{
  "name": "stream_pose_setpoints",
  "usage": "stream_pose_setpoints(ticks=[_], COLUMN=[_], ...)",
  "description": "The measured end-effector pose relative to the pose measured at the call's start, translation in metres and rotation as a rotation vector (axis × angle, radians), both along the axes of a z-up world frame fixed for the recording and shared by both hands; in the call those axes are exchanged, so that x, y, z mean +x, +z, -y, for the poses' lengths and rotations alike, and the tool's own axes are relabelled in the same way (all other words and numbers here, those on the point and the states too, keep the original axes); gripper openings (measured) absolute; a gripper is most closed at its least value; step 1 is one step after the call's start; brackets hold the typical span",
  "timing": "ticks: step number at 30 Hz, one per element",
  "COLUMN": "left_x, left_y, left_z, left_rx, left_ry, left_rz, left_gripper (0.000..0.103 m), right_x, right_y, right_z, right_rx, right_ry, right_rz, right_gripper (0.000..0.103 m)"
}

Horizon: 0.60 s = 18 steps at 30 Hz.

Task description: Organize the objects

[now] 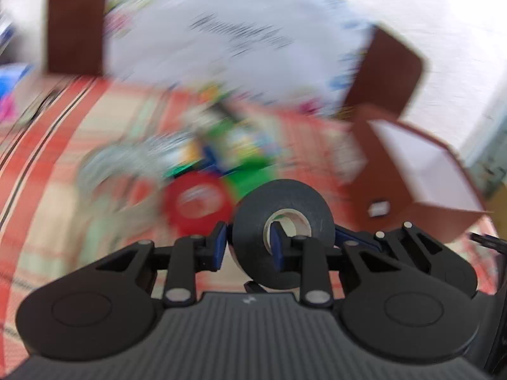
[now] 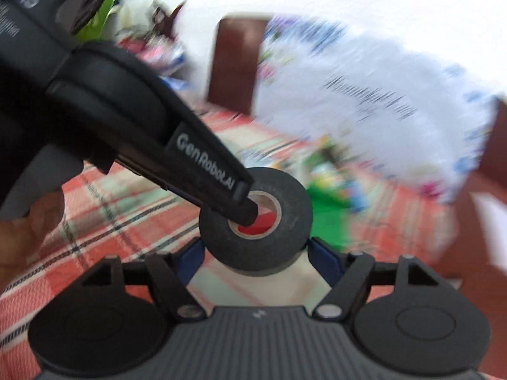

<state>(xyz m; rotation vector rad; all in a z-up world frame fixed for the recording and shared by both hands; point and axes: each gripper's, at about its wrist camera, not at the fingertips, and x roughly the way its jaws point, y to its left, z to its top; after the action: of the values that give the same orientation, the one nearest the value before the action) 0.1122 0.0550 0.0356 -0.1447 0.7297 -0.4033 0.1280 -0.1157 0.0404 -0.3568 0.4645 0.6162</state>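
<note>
Red-checked tablecloth (image 1: 47, 164) beneath everything, background blurred. Brown box (image 1: 421, 186) open at right in left wrist view. Left gripper (image 1: 248, 243) clamped on wall of black tape roll (image 1: 282, 221), one finger inside core, roll lifted above cloth. Right gripper (image 2: 255, 253) spread wide, blue pads flanking same roll; contact unclear. Red tape roll (image 1: 196, 202) just behind, on cloth.

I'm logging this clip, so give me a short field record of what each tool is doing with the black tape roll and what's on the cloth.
held item: black tape roll
left tool: shut on the roll's wall, one finger through its core
right tool: straddles the roll's outside; pad contact unclear
surface: red plaid cloth
nearby: red tape roll behind the black one; open brown box to the right
image quality: background heavily blurred
</note>
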Motion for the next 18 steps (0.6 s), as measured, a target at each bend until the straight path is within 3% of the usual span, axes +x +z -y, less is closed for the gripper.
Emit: stream_pose_setpoints(ticks=[5, 9, 11, 18], left_x=[-0.012, 0.003, 0.018, 0.060], left_y=[0.054, 0.070, 0.063, 0.026], left_z=[0.083, 0.162, 0.204, 0.303], left_rx=[-0.022, -0.047, -0.035, 0.081], left_ry=[-0.156, -0.285, -0.340, -0.408], left_rz=[0.163, 0.151, 0.110, -0.010], left_gripper=[0.031, 0.031, 0.032, 0.032], right_x=[-0.025, -0.020, -0.006, 0.066], right_y=[0.043, 0.064, 0.066, 0.046], right_z=[0.077, 0.148, 0.187, 0.301], right_rx=[-0.004, -0.067, -0.094, -0.032], right_ry=[-0.166, -0.282, -0.330, -0.429], right_rz=[0.227, 0.325, 0.296, 0.000], right_gripper=[0.074, 0.074, 0.074, 0.074])
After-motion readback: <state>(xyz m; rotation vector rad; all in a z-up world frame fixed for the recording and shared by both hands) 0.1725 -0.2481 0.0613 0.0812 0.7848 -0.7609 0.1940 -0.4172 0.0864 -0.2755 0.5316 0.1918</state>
